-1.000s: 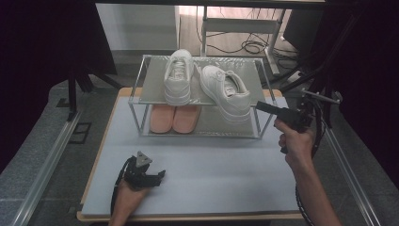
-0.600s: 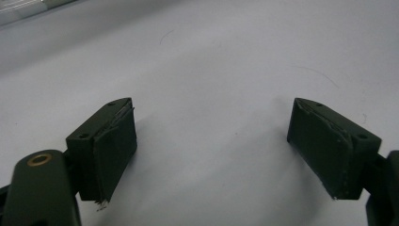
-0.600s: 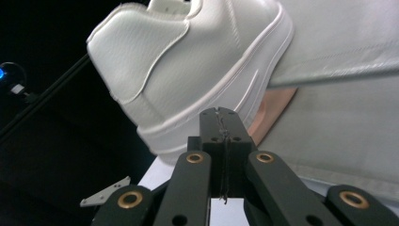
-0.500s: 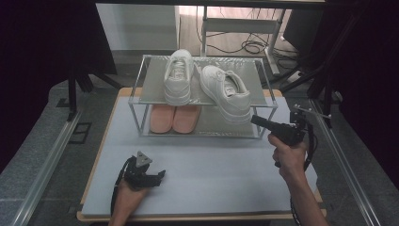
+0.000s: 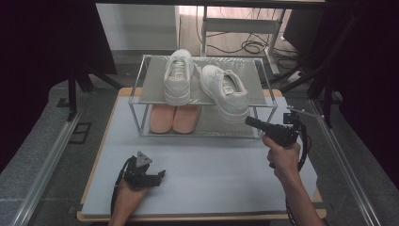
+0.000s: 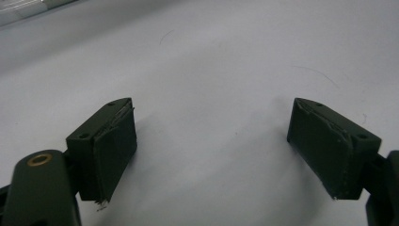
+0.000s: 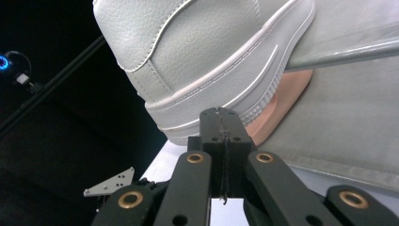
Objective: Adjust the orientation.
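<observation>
Since 1 second ago the right gripper (image 5: 249, 121) has drawn back from the rack (image 5: 263, 84) toward the table's right edge; both shoes (image 5: 225, 92) sit on the top shelf, 1 overhanging the front. Left gripper (image 6: 211, 146) rests on the mat, jaws wide, empty. Right gripper view: jaws pressed together, empty, just below the shoe's heel, so straightening seems left.

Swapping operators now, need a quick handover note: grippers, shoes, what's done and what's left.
Left gripper: open, empty, resting low over the grey mat near the front edge.
Right gripper: fingers shut, nothing held, pointed at the heel of the right white sneaker.
Both white sneakers sit on the rack's top shelf; the left white sneaker lies straight, the right one is angled, heel overhanging the front edge. Pink insoles lie on the lower level.
Left, probably: straighten the angled sneaker.
</observation>
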Tool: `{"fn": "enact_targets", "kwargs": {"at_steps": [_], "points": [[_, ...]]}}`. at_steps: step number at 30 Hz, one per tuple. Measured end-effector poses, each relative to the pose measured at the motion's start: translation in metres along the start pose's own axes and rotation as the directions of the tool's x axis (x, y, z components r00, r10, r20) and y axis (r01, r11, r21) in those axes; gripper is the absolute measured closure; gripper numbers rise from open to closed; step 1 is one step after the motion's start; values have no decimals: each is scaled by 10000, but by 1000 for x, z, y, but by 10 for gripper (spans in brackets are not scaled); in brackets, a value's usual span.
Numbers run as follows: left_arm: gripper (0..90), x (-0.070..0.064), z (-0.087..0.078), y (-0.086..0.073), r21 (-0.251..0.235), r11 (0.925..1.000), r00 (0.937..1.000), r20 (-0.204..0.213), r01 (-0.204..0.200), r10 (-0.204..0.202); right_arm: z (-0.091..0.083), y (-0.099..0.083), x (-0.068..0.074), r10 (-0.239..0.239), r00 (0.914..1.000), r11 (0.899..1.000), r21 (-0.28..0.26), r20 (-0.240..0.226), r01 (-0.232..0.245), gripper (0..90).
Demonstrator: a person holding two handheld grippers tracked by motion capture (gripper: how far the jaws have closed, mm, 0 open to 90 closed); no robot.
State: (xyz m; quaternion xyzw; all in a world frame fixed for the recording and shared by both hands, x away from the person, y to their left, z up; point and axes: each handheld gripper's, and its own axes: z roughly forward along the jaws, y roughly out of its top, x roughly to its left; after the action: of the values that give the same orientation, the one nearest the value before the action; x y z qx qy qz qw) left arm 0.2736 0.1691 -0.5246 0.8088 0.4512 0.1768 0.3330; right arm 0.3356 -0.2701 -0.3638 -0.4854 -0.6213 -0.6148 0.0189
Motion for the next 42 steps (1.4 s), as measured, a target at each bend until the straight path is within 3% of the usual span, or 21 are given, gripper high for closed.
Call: {"fn": "enact_targets", "kwargs": {"at_steps": [16,29,42], "points": [[167,0,0,0,-6,10000,10000,10,-5,5,43,6,4,53,9997,9999,138,-255,-50,899],[166,0,0,0,-10,10000,10000,8,-13,13,75,11,8,-342,9994,9992,217,22,341,899],[166,0,0,0,-12,10000,10000,15,-1,1,102,14,11,-417,9991,9986,324,62,415,900]]}}
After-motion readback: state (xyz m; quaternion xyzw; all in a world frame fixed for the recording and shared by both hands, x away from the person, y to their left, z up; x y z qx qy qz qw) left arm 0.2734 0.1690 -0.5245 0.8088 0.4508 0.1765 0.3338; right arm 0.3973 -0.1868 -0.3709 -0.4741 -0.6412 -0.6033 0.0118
